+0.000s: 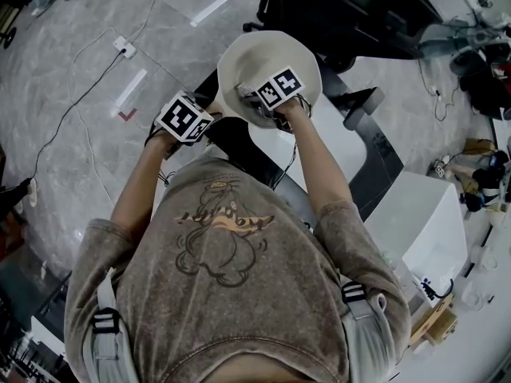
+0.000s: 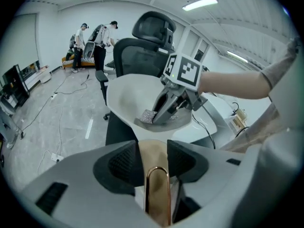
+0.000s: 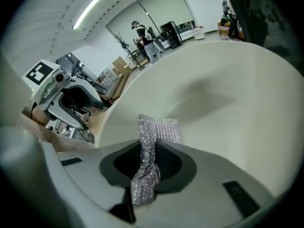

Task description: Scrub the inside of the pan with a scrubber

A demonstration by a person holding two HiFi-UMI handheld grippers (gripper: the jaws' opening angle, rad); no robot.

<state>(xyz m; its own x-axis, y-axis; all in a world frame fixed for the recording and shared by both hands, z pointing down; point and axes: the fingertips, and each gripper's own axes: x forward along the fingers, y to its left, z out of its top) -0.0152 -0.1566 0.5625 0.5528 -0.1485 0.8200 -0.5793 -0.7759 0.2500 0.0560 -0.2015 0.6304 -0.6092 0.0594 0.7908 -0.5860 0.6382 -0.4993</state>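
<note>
Closest, at the left gripper view's lower centre, the left gripper (image 2: 153,159) had its jaws clamped on the pan's tan, copper-looped handle (image 2: 153,148). The right gripper (image 3: 151,152) pinched a glittery silver scrubber (image 3: 161,129) inside the smooth cream pan (image 3: 228,103). Only the head view showed the pan at upper centre, above grey floor (image 1: 72,94).
</note>
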